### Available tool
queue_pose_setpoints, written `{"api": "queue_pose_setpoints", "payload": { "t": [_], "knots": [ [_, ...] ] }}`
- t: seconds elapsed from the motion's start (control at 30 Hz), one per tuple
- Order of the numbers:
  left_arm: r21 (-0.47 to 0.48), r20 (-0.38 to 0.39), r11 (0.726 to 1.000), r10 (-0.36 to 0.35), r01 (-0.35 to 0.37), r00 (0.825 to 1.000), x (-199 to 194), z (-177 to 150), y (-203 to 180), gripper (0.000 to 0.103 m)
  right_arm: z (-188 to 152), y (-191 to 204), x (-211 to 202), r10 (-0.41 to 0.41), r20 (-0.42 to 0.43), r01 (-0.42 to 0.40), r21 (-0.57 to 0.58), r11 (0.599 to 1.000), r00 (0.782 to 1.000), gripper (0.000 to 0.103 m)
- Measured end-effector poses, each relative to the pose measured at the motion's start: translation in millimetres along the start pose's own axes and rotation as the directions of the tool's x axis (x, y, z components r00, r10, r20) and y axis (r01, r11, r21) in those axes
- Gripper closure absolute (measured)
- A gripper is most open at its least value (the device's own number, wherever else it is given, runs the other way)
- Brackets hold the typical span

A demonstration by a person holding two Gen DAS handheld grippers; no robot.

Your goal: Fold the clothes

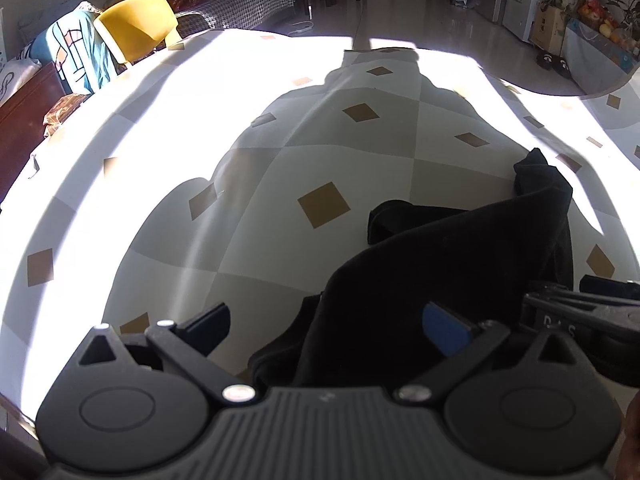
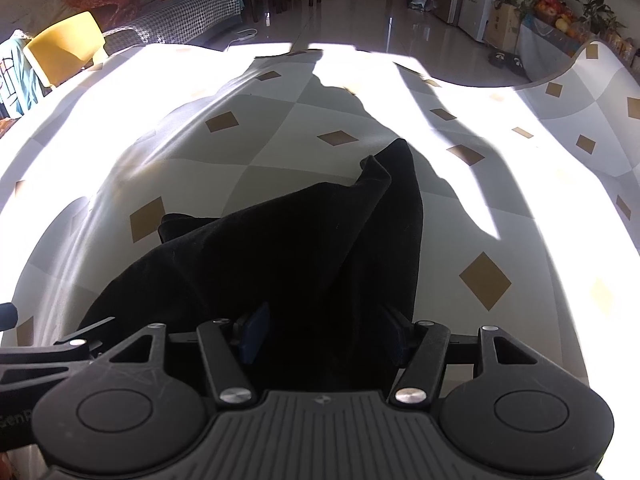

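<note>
A black garment [image 1: 452, 264] lies bunched on a table covered with a cream and grey checked cloth [image 1: 280, 168]. My left gripper [image 1: 332, 328] is open wide, its jaws apart, with the garment's near edge lying between the fingers. The right gripper shows at the right edge of the left wrist view [image 1: 580, 312]. In the right wrist view the garment [image 2: 304, 240] runs from the table into my right gripper [image 2: 324, 336], whose fingers are closed onto the cloth and hold it raised in a ridge.
A yellow chair [image 1: 138, 24] stands at the table's far left, with a teal cloth [image 1: 80, 52] beside it. A sofa with a checked cover [image 1: 240, 0] is behind. Shelves with plants [image 2: 560, 4] stand at the far right. The tablecloth curls up at the right [image 2: 592, 92].
</note>
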State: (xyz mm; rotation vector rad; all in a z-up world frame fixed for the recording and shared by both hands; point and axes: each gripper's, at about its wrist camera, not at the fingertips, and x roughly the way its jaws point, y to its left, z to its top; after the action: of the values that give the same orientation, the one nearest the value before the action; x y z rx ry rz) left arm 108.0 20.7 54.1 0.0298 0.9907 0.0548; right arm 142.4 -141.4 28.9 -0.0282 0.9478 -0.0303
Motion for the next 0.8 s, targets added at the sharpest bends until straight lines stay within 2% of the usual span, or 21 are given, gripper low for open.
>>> {"api": "queue_pose_setpoints", "payload": {
  "t": [0.23, 0.8],
  "knots": [
    [0.014, 0.024, 1.0, 0.006, -0.006, 1.0, -7, -1, -3, 0.0, -1, -1, -8, -0.02, 0.009, 0.02, 0.0, 1.0, 1.0, 0.044],
    [0.029, 0.005, 0.999, 0.022, -0.022, 1.0, 0, -5, -9, 0.0, -7, -4, -14, -0.043, -0.014, 0.043, 0.001, 0.999, 0.999, 0.044]
  ]
}}
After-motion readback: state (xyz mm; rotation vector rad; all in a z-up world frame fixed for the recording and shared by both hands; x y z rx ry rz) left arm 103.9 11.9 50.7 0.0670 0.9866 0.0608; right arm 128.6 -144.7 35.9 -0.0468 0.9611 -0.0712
